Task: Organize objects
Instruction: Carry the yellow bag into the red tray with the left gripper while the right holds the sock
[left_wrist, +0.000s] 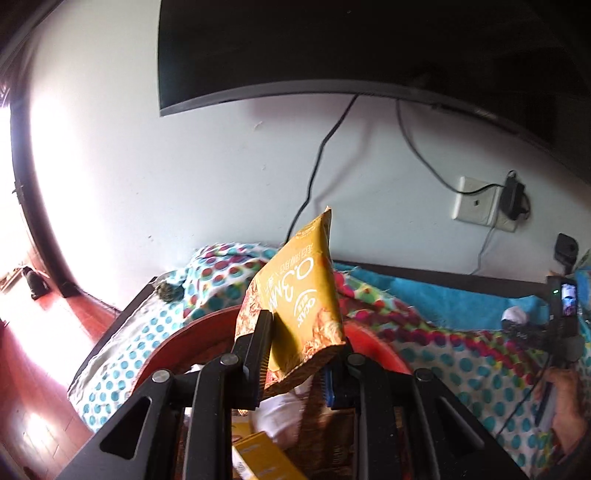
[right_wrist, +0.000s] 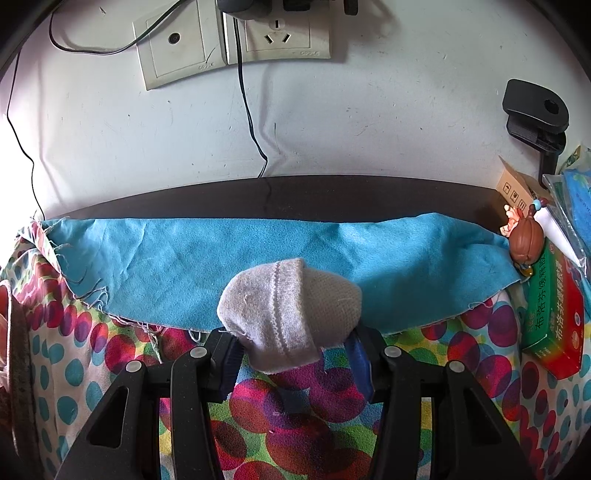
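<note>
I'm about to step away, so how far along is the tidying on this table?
Mid-job. Some items already sit in the red basket. In hand: the left gripper holds a yellow snack packet above it; the right gripper holds a rolled white sock over the cloth. Left: the green medicine box and small figurine.

Harsh daylight floods in far left of the left tongs, blowing out the wall (left_wrist: 110, 155) and floor (left_wrist: 40, 332), while fisheye bending darkens the corners.

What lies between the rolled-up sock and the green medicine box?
In the right wrist view, only cloth: the blue cloth and dotted cover between sock and box.
</note>
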